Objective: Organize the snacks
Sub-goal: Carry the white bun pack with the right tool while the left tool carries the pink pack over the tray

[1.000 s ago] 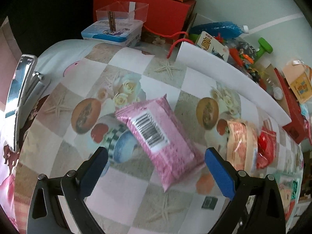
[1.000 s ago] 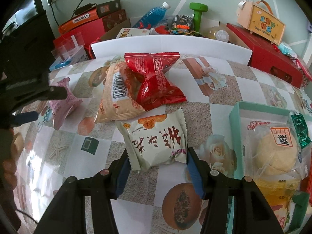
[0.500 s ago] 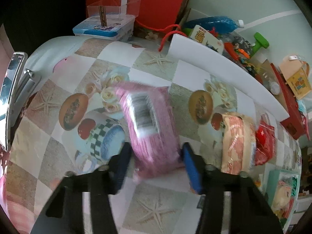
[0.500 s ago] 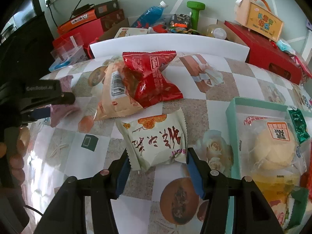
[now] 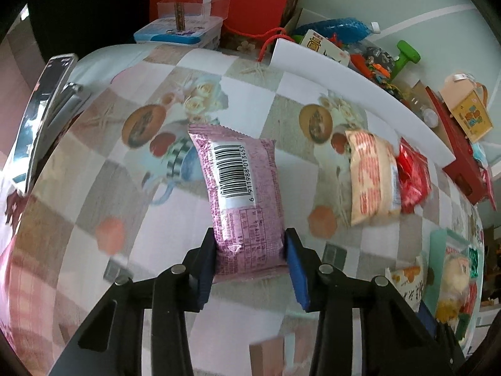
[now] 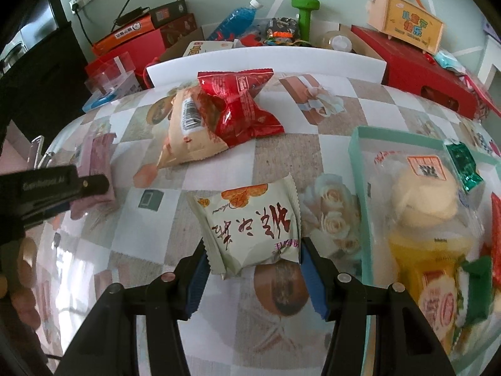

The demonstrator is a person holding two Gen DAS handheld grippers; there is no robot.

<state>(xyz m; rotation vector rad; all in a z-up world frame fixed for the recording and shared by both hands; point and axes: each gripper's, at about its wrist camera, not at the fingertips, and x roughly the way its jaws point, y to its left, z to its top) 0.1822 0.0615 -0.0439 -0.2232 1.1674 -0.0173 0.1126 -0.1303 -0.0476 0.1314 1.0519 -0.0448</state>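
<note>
A checkered tablecloth (image 5: 281, 100) printed with roses and fruit covers the table before me, with boxes and bottles crowded along the wall behind a white board (image 6: 266, 59). My left gripper (image 5: 250, 266) is clamped on the near end of the pink snack packet (image 5: 241, 188), barcode facing up. My right gripper (image 6: 253, 269) has its jaws closed against both sides of the cream snack packet (image 6: 250, 222). Farther back an orange packet (image 6: 184, 131) lies partly under a red packet (image 6: 238, 106). At my right, the teal tray (image 6: 357, 163) holds more wrapped snacks.
</note>
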